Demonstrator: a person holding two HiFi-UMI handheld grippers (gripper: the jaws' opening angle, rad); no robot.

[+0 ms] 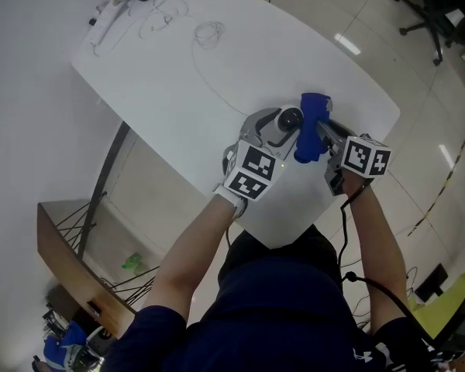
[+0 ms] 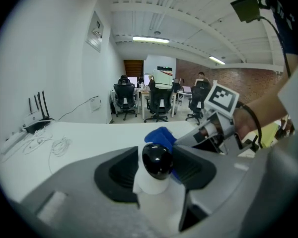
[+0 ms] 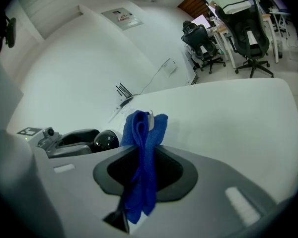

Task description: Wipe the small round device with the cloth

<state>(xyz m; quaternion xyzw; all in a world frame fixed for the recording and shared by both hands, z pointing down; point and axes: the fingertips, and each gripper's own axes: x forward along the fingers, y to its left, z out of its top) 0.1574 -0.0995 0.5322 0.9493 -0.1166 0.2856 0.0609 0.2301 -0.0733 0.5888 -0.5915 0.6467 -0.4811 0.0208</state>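
Observation:
The small round device (image 1: 289,120), a white base with a glossy black dome, stands near the front of the white table (image 1: 163,76). My left gripper (image 1: 282,130) is shut on it: in the left gripper view the device (image 2: 156,163) sits between the dark pads (image 2: 120,172), touching both. My right gripper (image 1: 316,136) is shut on a folded blue cloth (image 1: 311,115), which stands up between its jaws right beside the device. In the right gripper view the cloth (image 3: 146,133) hangs down through the jaws, with the device (image 3: 105,140) just to its left.
Loose cables (image 1: 209,33) and a power strip (image 1: 101,25) lie at the table's far end. The table's front edge runs just below the grippers. Office chairs (image 1: 442,14) stand on the floor to the right, a wooden shelf (image 1: 70,262) at lower left.

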